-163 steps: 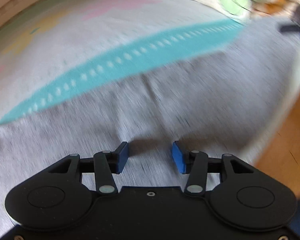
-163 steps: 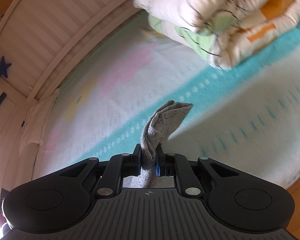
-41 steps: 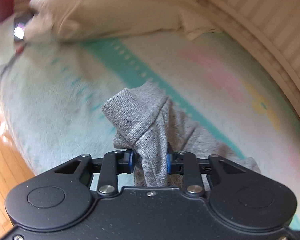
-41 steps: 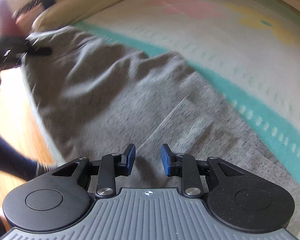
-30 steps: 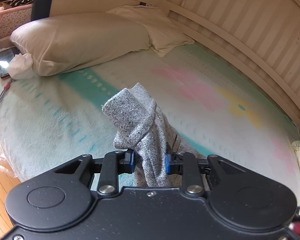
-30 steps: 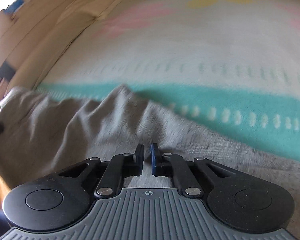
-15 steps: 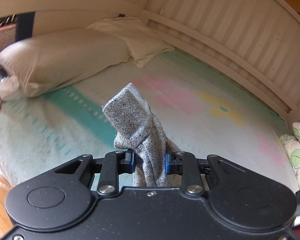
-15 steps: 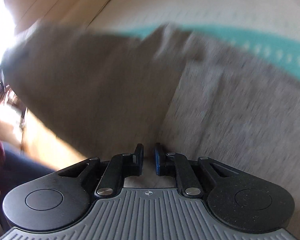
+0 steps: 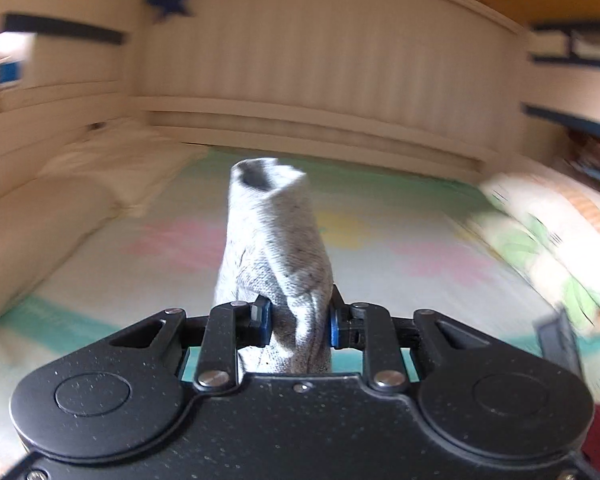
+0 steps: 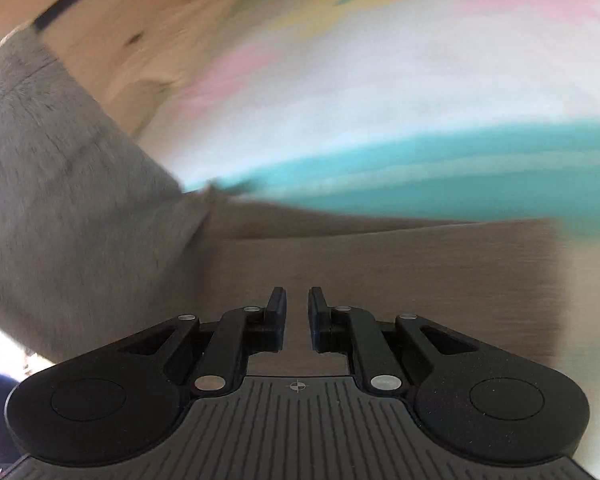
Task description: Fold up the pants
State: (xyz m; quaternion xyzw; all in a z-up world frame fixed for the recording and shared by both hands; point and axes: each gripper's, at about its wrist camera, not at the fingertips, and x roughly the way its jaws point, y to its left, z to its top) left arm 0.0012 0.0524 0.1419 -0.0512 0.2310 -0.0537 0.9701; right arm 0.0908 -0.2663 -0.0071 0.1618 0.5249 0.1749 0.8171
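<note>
The left gripper [image 9: 298,322] is closed tightly on a bunched part of the grey knitted pants [image 9: 276,256], which stands up between its blue pads above the bed sheet with teal stripe and pink and yellow flowers [image 9: 380,236]. The right gripper [image 10: 297,312] holds nothing, its fingers only a narrow gap apart. It is just over the pants lying flat on the sheet, where a lifted part of the pants rises to its left.

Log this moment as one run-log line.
left gripper: shut on grey pants, lifted | right gripper: slightly open, empty, over pants | bed
</note>
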